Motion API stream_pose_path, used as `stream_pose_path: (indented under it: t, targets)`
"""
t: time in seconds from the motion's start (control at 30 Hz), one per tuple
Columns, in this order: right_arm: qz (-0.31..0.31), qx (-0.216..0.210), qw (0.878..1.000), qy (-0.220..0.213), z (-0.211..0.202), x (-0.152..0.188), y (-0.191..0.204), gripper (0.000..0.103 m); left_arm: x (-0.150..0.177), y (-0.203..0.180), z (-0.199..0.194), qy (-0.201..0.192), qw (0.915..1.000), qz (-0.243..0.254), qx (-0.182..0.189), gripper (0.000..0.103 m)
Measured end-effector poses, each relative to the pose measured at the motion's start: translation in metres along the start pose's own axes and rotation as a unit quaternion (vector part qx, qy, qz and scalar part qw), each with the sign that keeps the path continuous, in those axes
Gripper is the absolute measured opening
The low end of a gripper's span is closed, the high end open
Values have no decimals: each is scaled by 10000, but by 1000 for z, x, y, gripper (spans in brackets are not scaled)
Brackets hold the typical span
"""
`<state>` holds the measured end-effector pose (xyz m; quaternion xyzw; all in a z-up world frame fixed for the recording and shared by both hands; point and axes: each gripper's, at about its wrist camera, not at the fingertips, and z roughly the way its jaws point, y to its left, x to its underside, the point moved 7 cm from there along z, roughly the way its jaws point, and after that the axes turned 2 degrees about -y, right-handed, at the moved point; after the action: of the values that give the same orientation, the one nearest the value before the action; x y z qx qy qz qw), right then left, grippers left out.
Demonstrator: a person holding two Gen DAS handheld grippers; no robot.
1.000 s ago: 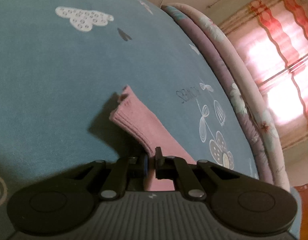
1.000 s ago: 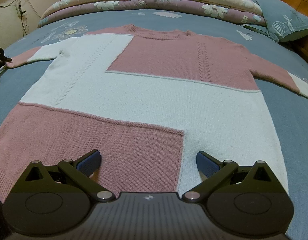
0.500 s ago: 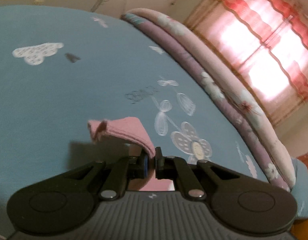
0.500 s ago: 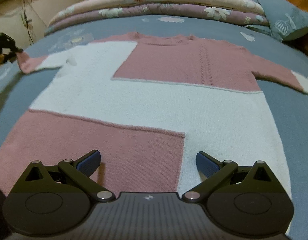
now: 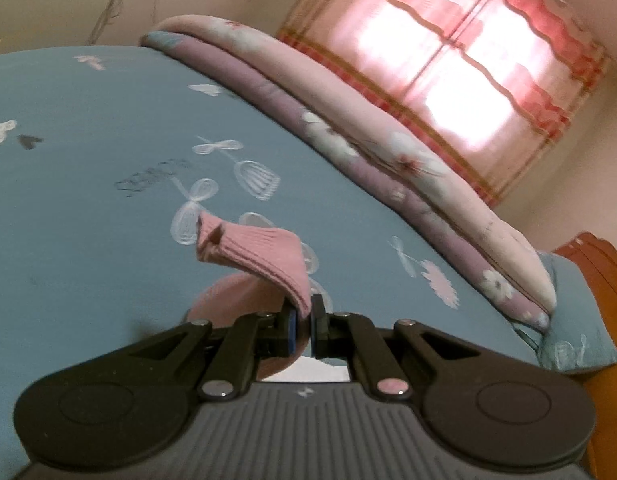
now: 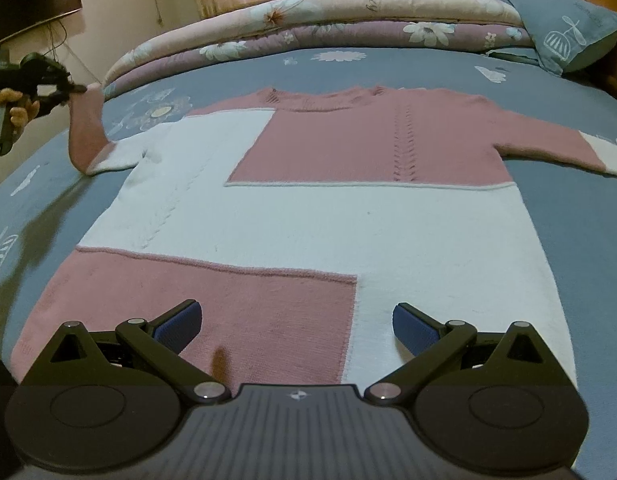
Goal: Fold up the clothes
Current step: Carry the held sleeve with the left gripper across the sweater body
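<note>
A pink and white knit sweater (image 6: 308, 216) lies flat, front up, on the blue bedspread (image 6: 568, 240). My left gripper (image 5: 303, 322) is shut on the pink cuff of its left sleeve (image 5: 260, 254) and holds it raised above the bed; in the right wrist view that gripper (image 6: 74, 88) shows at the far left with the sleeve (image 6: 84, 128) hanging from it. My right gripper (image 6: 296, 320) is open and empty, low over the sweater's bottom hem. The other sleeve (image 6: 556, 144) lies stretched out to the right.
A rolled pink and purple floral quilt (image 6: 348, 20) runs along the far side of the bed. A blue pillow (image 6: 564, 32) lies at the back right by a wooden headboard (image 5: 596, 264). A curtained window (image 5: 448, 40) is behind the quilt.
My left gripper has lifted the pink cuff off the bed and carried it up and toward the sweater's body. The right gripper has stayed open over the hem.
</note>
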<state>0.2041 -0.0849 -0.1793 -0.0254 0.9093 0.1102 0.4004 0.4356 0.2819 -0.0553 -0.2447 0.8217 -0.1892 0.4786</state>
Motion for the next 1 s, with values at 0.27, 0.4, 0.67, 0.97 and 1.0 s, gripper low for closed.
stream_pose_path:
  t: [0.27,0.4,0.67,0.97,1.0]
  targets:
    - [14,2,10000,12,1,1,-3,103,12,-57,-1,133,9985,328,425,4]
    - [39,-5,10000,16,0,2,-5,103,23,-84,1,287,9960,606,592,4]
    - [119,-62,9999,32,1,5,-10,103,39,-135,3,440,9919,855,835,4]
    - [189,-133,9997,0,1,5,-17,103,63,-182,20,680,9874,965,1055,4]
    - [196,-140,9997,-4,0,5,-17,103,66,-185,23,712,9871,954,1066,4]
